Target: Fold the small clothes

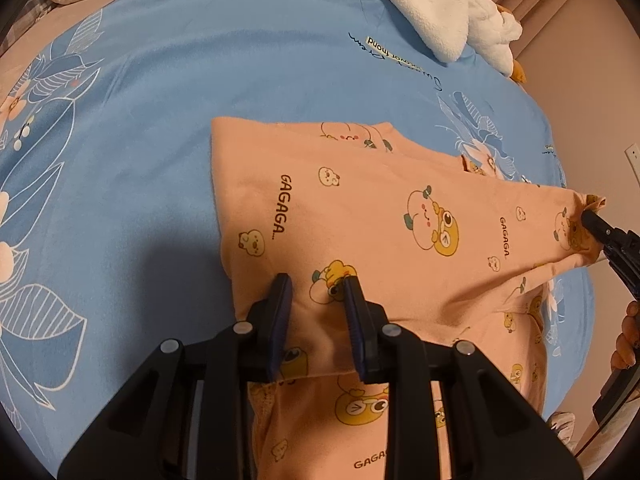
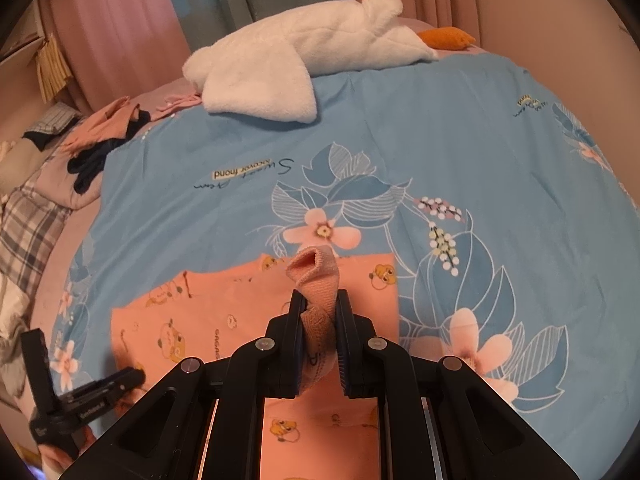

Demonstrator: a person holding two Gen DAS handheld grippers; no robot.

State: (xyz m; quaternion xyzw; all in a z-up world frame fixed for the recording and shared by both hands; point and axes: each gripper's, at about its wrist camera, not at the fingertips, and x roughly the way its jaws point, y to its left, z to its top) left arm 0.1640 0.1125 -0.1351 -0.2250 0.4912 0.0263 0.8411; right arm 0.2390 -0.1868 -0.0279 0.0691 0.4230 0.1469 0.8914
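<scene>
A peach-pink garment, printed with small cartoon ducks, peaches and the word "GAGAGA", is spread on a blue bedsheet and is partly lifted at two places. Its body is seen doubled over, with a straight folded edge at the far side and a second layer showing beneath the near edge. The near edge of the upper layer is pinched by the left gripper, whose jaws are drawn close with the cloth bunched between the blue pads. A ribbed cuff at the end of a sleeve is clamped by the right gripper, the jaws pressed nearly together on it, and the cuff's open mouth is seen standing up above the fingertips. In the left wrist view the sleeve is stretched out to the right, where the right gripper's tip is closed on its end, and part of a hand is seen beside it. The bedsheet is patterned with white-outlined leaves, pink flowers and lines of script. A white plush goose with orange parts is laid at the far side of the bed. Dark and pink clothes are heaped at the far left edge, near plaid bedding. Pink curtains are hung behind the bed.
</scene>
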